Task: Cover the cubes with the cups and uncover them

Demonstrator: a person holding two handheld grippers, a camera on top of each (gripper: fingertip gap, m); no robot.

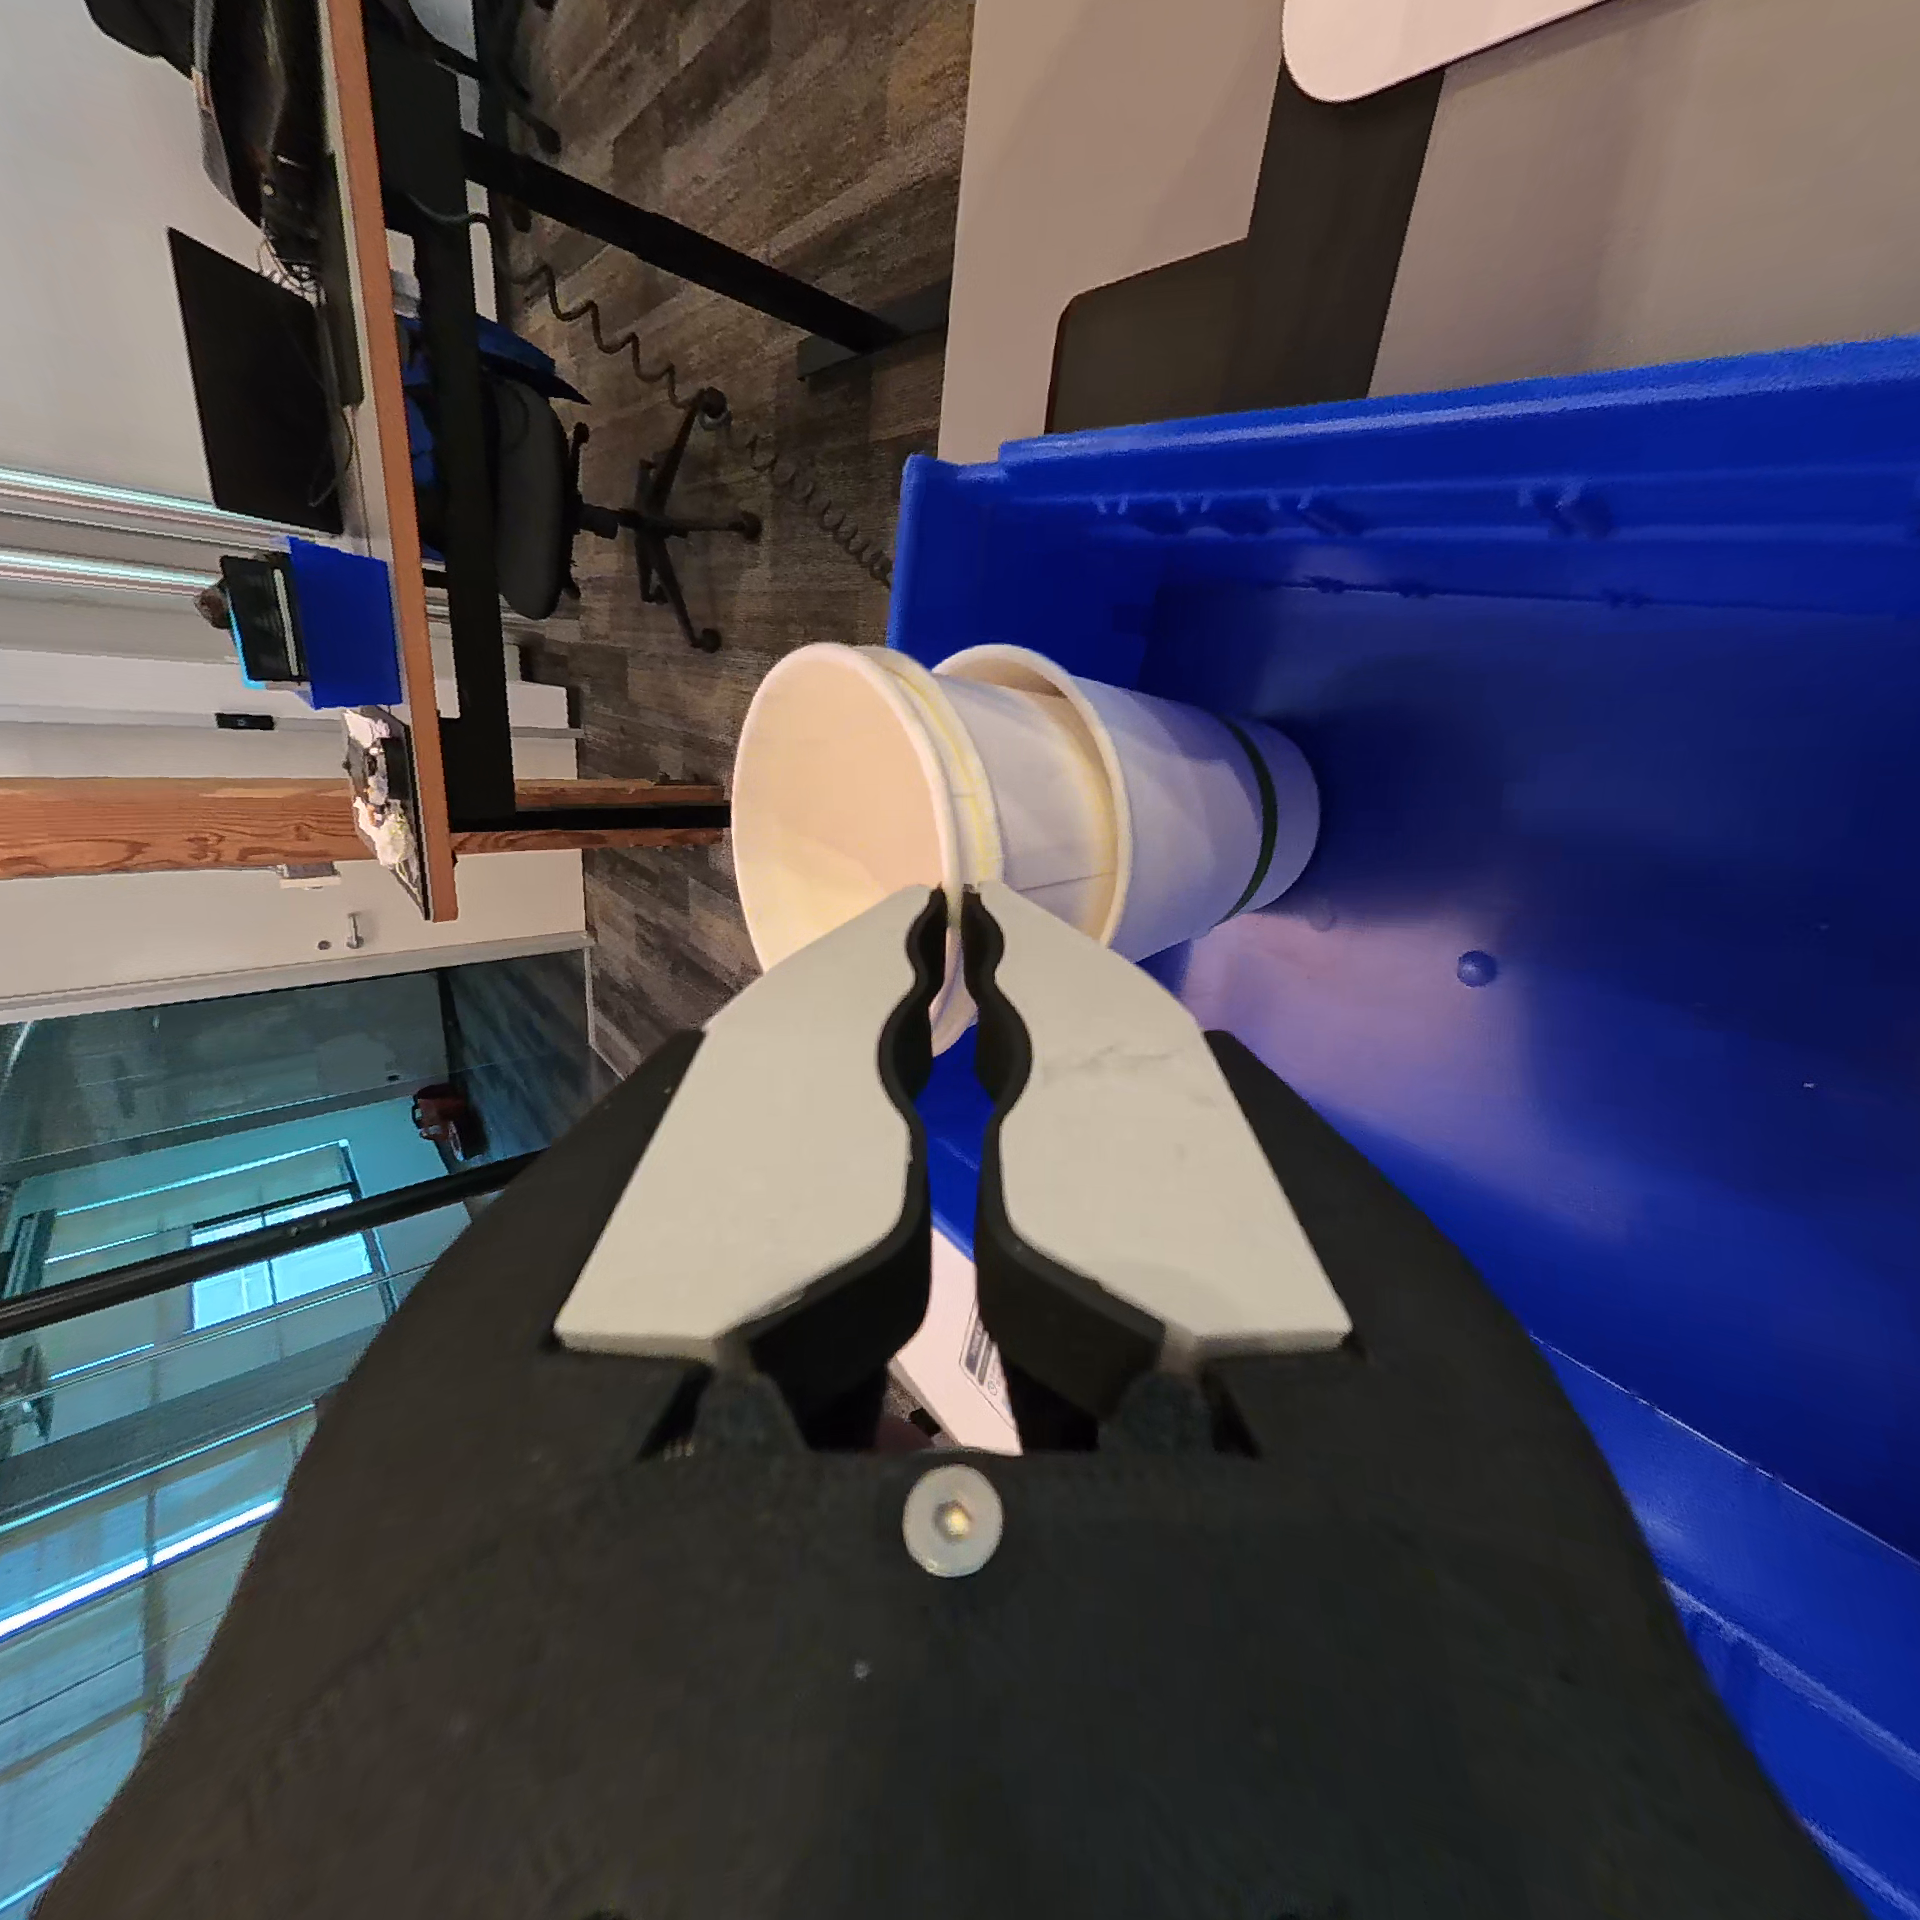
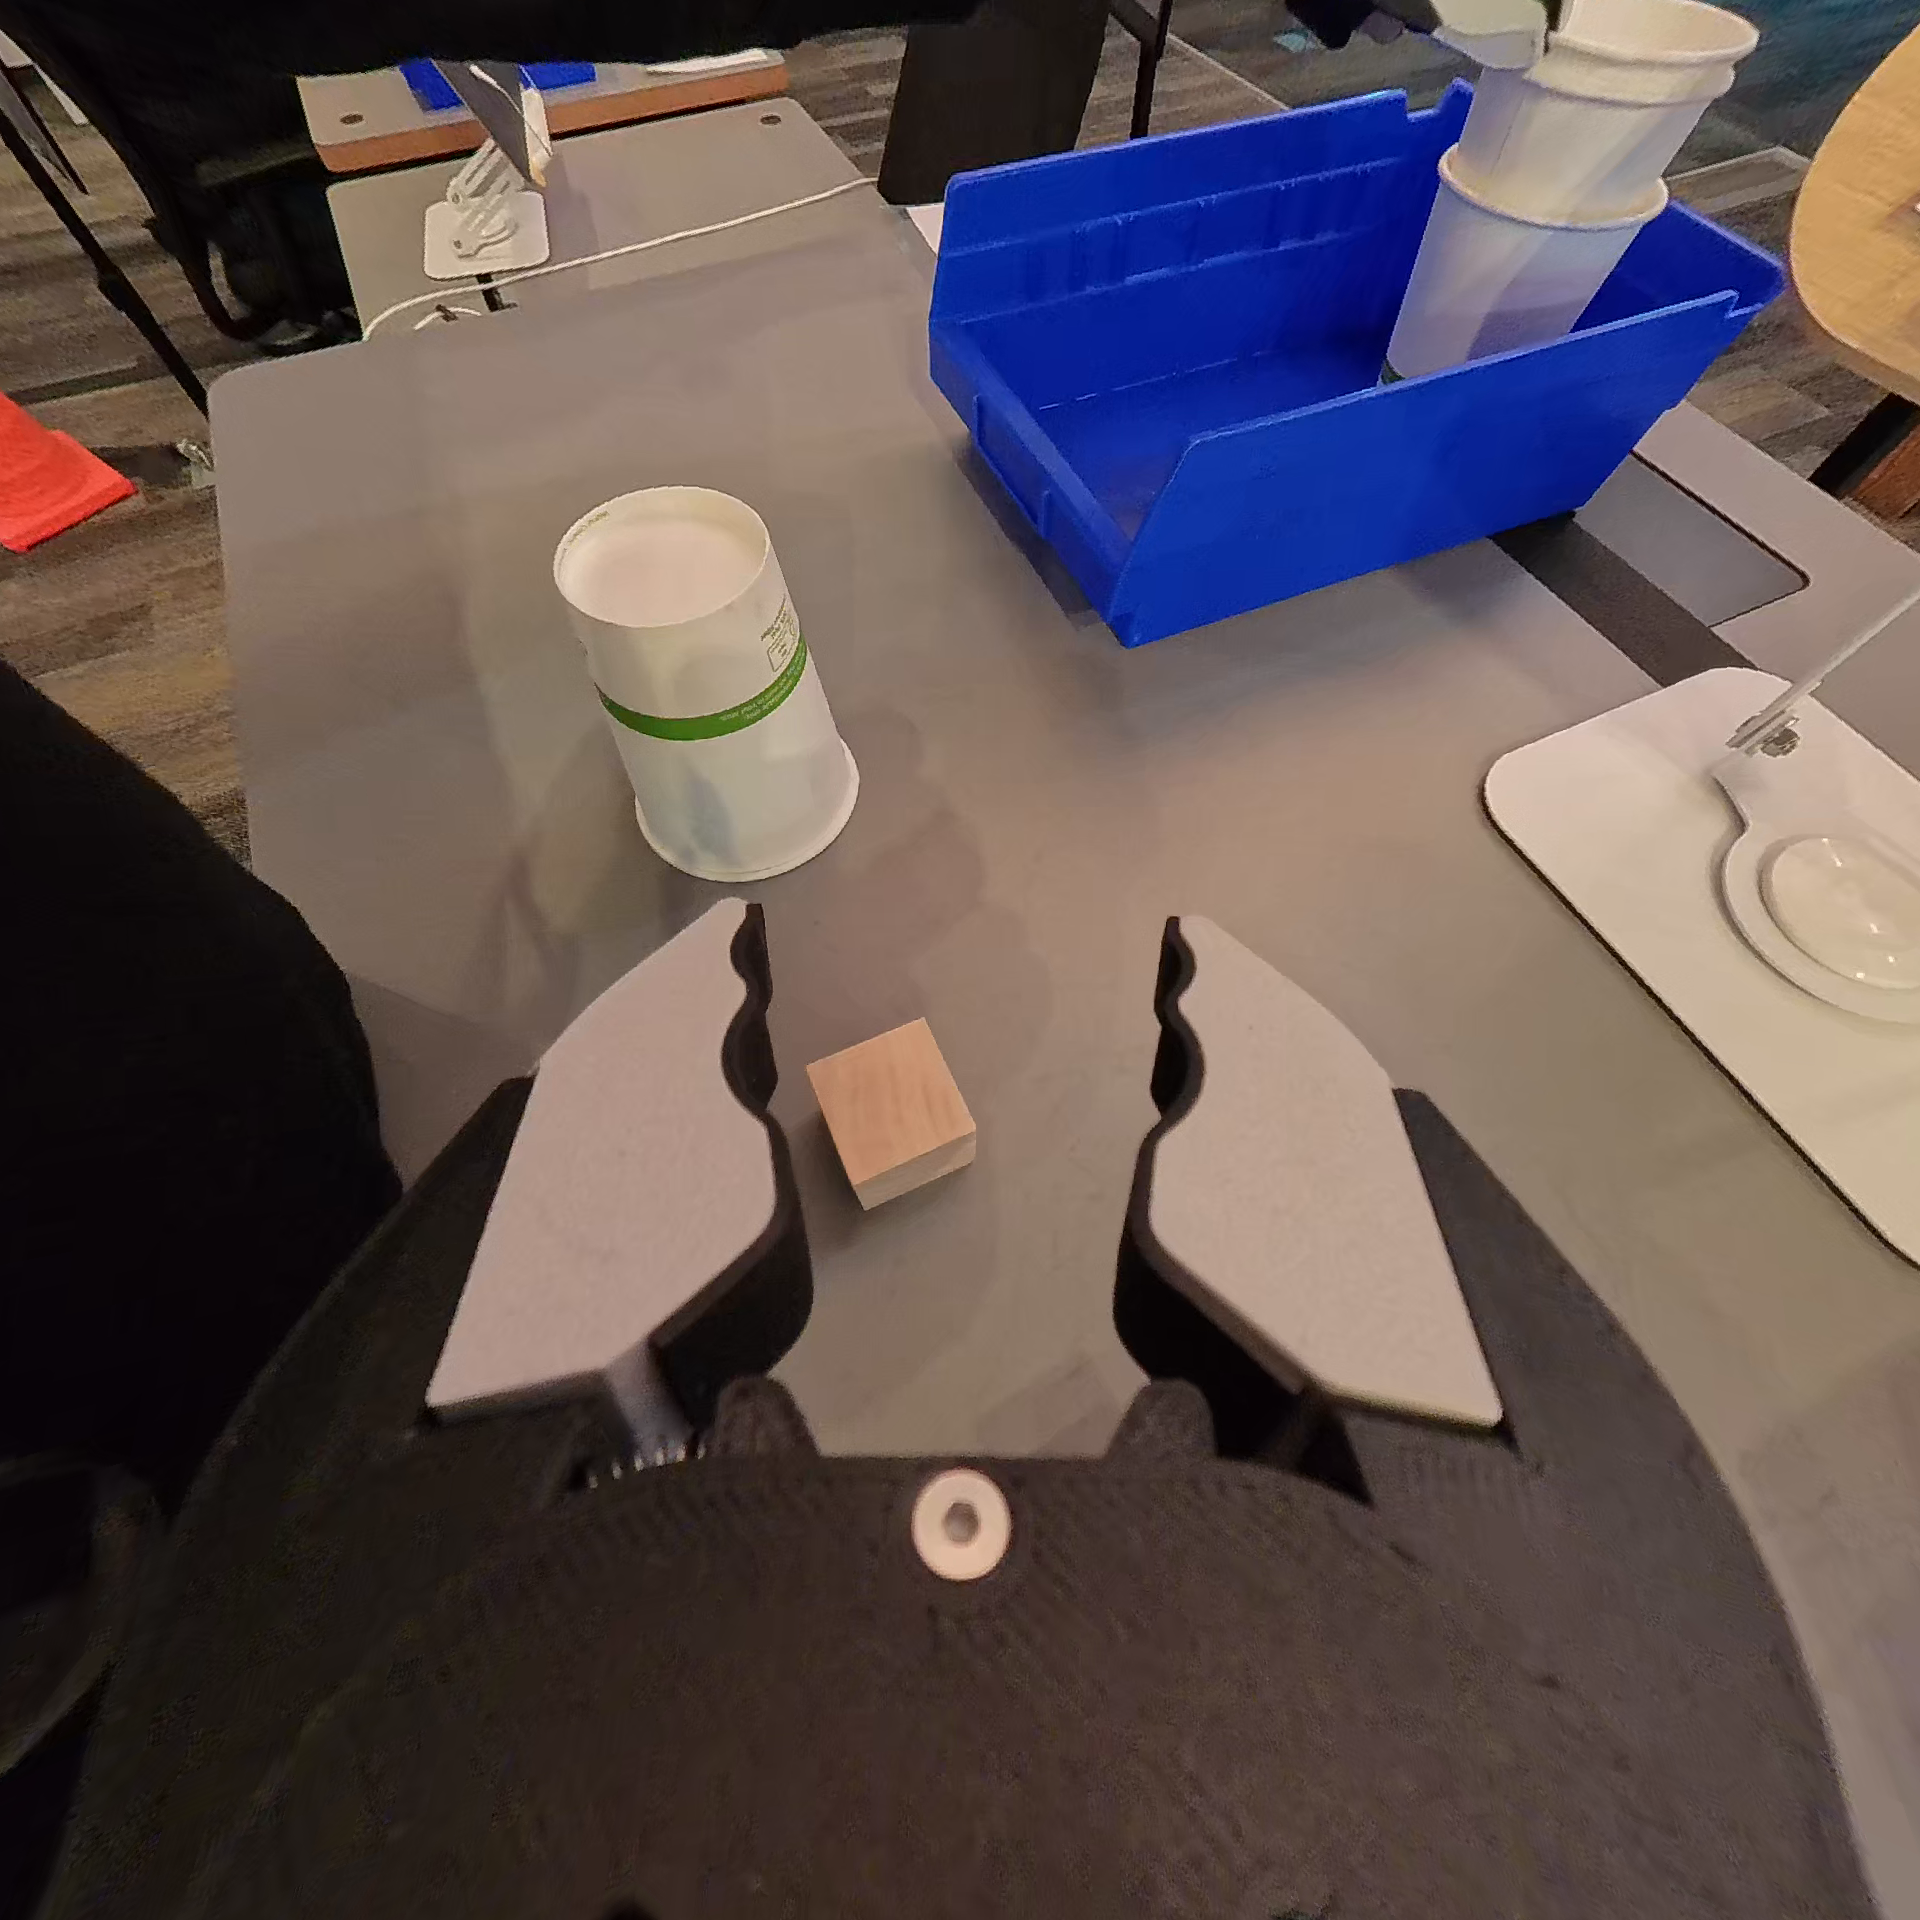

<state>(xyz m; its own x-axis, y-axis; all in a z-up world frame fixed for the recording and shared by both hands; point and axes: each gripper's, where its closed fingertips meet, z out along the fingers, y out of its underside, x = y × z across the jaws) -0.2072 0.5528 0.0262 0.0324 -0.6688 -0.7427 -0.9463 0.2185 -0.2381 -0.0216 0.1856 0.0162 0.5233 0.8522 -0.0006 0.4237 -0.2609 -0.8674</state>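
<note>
My left gripper is shut on the rim of the top white paper cup, which sits partly nested in a stack of cups standing in the blue bin. The stack also shows in the right wrist view, with the left gripper's tip at the top edge. My right gripper is open and empty above the grey table. A wooden cube lies on the table between its fingers. An upside-down white cup with a green band stands just beyond the left finger.
The blue bin sits at the table's far right. A white stand base lies at the right edge. A person's dark sleeve fills the left. Another white stand and a cable lie at the far end.
</note>
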